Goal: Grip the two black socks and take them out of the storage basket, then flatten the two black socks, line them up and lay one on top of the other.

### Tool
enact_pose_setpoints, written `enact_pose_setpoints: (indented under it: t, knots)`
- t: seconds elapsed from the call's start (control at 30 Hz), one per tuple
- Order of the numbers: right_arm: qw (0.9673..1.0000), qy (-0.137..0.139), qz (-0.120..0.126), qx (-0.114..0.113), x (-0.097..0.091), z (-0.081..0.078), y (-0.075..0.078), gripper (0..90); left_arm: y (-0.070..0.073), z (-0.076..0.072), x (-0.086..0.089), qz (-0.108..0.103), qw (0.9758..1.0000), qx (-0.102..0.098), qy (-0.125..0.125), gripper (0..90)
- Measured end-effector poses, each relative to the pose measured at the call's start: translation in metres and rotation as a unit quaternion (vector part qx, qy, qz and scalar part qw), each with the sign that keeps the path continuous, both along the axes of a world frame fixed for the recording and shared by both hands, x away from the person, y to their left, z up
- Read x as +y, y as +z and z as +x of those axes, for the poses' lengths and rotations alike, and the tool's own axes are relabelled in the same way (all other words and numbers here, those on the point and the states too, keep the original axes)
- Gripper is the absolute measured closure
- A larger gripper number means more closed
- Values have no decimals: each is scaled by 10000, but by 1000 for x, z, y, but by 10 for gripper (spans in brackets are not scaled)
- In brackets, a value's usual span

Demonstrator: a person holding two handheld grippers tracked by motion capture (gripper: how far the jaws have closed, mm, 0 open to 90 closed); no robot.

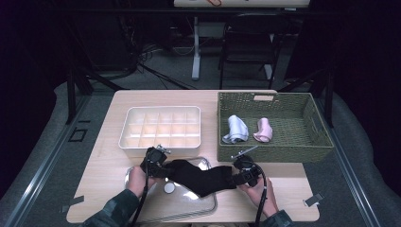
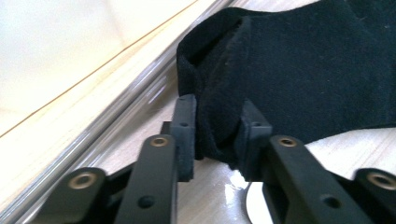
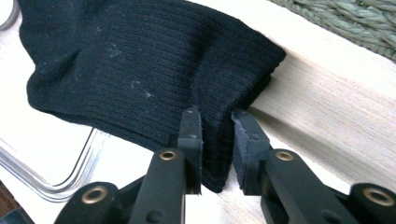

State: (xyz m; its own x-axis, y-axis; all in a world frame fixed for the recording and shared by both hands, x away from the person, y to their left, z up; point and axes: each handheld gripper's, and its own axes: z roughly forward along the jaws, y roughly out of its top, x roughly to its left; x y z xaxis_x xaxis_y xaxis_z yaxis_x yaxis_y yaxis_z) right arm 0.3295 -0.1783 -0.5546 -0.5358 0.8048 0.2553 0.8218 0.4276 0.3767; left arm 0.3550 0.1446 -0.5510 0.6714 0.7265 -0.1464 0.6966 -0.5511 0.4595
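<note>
The left gripper [image 1: 163, 169] is clamped on one end of a black sock [image 1: 201, 177]; in the left gripper view its two pads pinch a bunched fold of the dark fabric [image 2: 299, 70], with only that cloth between them. The right gripper [image 1: 240, 177] grips the opposite end: in the right gripper view its jaws stand narrowly apart with the ribbed cuff [image 3: 140, 65] squeezed between the pads. Each gripper sits in one of the person's hands, and the sock hangs stretched between the two, sagging slightly in the middle.

The sock lies at the near edge of the wooden table [image 1: 108, 156], over a clear plastic lid [image 1: 189, 203] (its raised rim runs just beside the left jaws). Directly beyond the left gripper stands a white divided organiser tray [image 1: 161, 126], its near wall close to the gripper. Beyond the right gripper sits a green woven basket [image 1: 272, 152], its front wall just ahead of that gripper; a light blue rolled sock [image 1: 236, 128] and a pink one [image 1: 263, 130] lie inside, apart from each other. Bare tabletop stays open to the left of the lid and to the right of the right hand, below the basket.
</note>
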Motion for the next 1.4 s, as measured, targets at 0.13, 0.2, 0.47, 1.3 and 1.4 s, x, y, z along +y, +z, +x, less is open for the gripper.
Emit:
enact_pose_setpoints:
  t: [0.13, 0.2, 0.47, 1.3, 1.4]
  knots:
    - [9999, 2, 97, 30, -3, 0, 3, 783, 1, -1, -1, -31, 10000, -8, -38, 783]
    - [9997, -64, 226, -30, -7, -1, 8, 785, 2, -2, -1, -35, 10000, -23, -89, 791]
    - [9991, -137, 345, -189, -18, -3, 22, 786, 3, -6, -6, -71, 9998, -7, -167, 795]
    - [9986, 38, 432, -298, -23, -9, 42, 785, 2, -18, -11, -207, 9996, -73, -199, 792]
    - [9983, 75, 484, -311, -24, -11, 45, 785, 2, -18, -11, -222, 9995, -66, -212, 792]
